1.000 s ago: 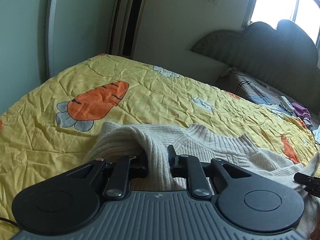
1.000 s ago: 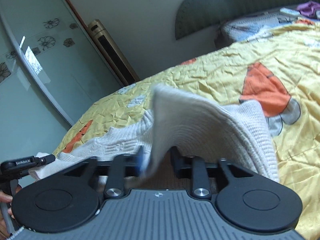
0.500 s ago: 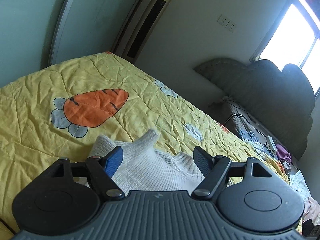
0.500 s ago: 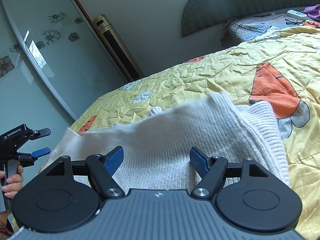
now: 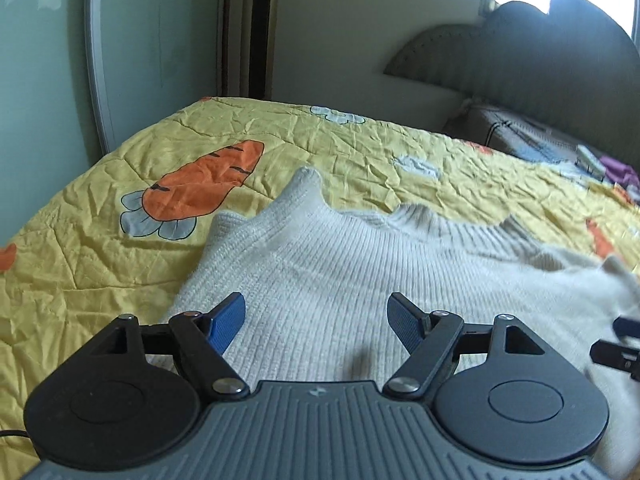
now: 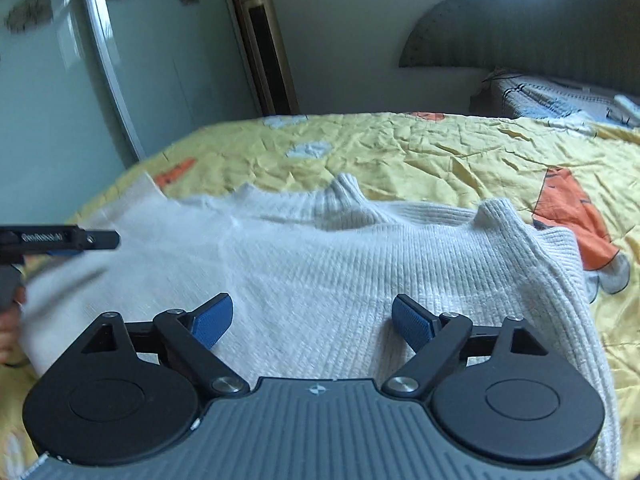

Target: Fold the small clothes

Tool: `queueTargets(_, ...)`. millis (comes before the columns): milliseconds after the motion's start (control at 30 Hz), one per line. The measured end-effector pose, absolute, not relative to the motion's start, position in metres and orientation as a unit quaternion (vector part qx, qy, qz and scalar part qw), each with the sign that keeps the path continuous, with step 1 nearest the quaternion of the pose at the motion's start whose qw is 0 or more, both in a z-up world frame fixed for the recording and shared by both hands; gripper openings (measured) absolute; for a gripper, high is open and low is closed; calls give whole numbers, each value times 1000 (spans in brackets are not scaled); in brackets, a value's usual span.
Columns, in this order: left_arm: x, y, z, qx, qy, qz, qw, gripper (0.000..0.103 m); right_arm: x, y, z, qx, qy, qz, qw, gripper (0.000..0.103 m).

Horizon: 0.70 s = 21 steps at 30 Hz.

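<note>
A cream knitted sweater (image 5: 360,272) lies spread on the yellow bed cover, its lower part folded up over the body, collar at the far edge. My left gripper (image 5: 316,320) is open and empty, hovering just above the sweater's left half. My right gripper (image 6: 312,320) is open and empty above the sweater (image 6: 340,264) on its right half. The left gripper also shows at the left edge of the right wrist view (image 6: 60,240), and the right gripper's tip at the right edge of the left wrist view (image 5: 620,344).
The yellow quilt with orange carrot prints (image 5: 200,184) covers the bed. A grey headboard (image 5: 540,52) and a pillow with small items (image 5: 560,148) are at the far right. A glass wardrobe door (image 6: 80,80) and a tall air conditioner (image 5: 256,28) stand behind.
Both grippers held the sweater's edge and carried it over the body one second ago. They have since opened, let it drop flat, and drawn back a little.
</note>
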<state>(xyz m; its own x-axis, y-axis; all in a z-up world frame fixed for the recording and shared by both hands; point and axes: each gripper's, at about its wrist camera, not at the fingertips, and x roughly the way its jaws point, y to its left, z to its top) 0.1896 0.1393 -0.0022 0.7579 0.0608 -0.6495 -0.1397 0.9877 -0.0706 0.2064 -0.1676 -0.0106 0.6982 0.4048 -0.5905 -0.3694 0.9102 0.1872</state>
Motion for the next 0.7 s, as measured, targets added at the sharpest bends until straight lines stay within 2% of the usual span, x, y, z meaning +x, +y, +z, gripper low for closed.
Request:
queueTargets(33, 188, 138, -3, -51, 343, 53, 936, 79, 203, -164, -9, 14, 326, 201, 924, 88)
queueTargets(100, 186, 137, -4, -43, 342, 51, 937, 82, 193, -155, -4, -16, 317, 185, 930, 99)
queueTargets(167, 186, 136, -6, -37, 342, 51, 938, 82, 179, -147, -1, -43, 297, 186, 936, 103)
queueTargets(333, 182, 129, -12, -14, 340, 52, 939, 86, 170, -128, -12, -95, 303, 197, 928, 103)
queueTargets(467, 178, 122, -17, 13, 331, 53, 942, 88, 171, -135, -22, -56, 305, 196, 930, 103)
queueTargets(700, 172, 119, -23, 29, 315, 57, 947, 89, 160, -138, -33, -54, 261, 201, 943, 103)
